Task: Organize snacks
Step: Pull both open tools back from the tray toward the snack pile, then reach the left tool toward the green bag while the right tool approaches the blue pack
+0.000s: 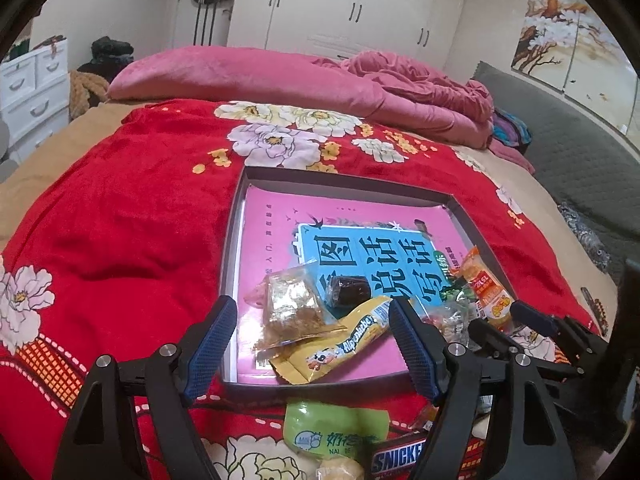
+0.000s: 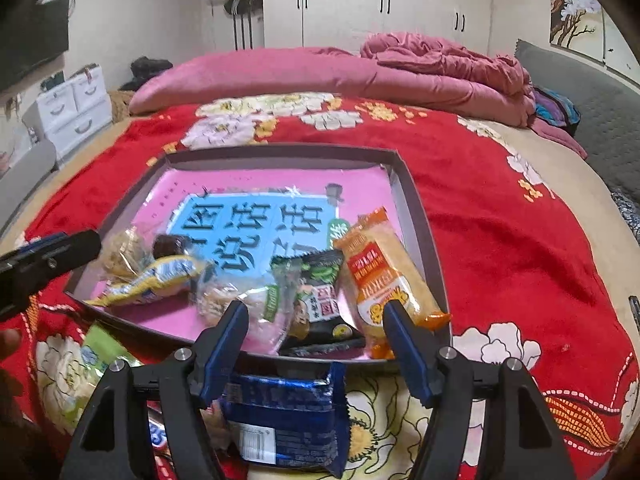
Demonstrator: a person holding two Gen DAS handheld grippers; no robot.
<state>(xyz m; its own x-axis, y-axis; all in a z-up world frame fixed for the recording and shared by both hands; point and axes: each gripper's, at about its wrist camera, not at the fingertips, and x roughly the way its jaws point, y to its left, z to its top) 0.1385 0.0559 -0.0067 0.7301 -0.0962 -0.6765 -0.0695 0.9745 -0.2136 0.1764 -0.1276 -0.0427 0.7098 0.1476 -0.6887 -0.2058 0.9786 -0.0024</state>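
Nearest the cameras, on the red floral blanket [image 1: 120,240] in front of the box, lie the snacks not yet sorted: a green milk-sweet packet [image 1: 336,432] and a Snickers bar [image 1: 400,456] under the left gripper [image 1: 312,344], and a dark blue wrapper [image 2: 284,416] directly below the right gripper [image 2: 316,328]. Both grippers hover with their jaws apart and nothing between the pads; neither touches a packet.

Judging from this, the step in hand is fetching the next loose snack, and several are already placed. The blue wrapper looks the likeliest pick for the right gripper: it lies roughly square-on, its crimped ends to left and right, so the jaws would need to drop down and close across its shorter span.

Just beyond, the shallow dark-walled box [image 1: 240,216] holds a pink book as a floor. On it a yellow Alpenliebe stick [image 1: 348,340] points diagonally, its long axis running from the near left corner toward the centre, with a clear packet of golden flakes [image 1: 292,308] beside it. An orange cake packet [image 2: 384,276] lies against the right wall, long axis near-to-far.

Farther off, a pink quilt [image 2: 440,68] is bunched at the head of the bed.
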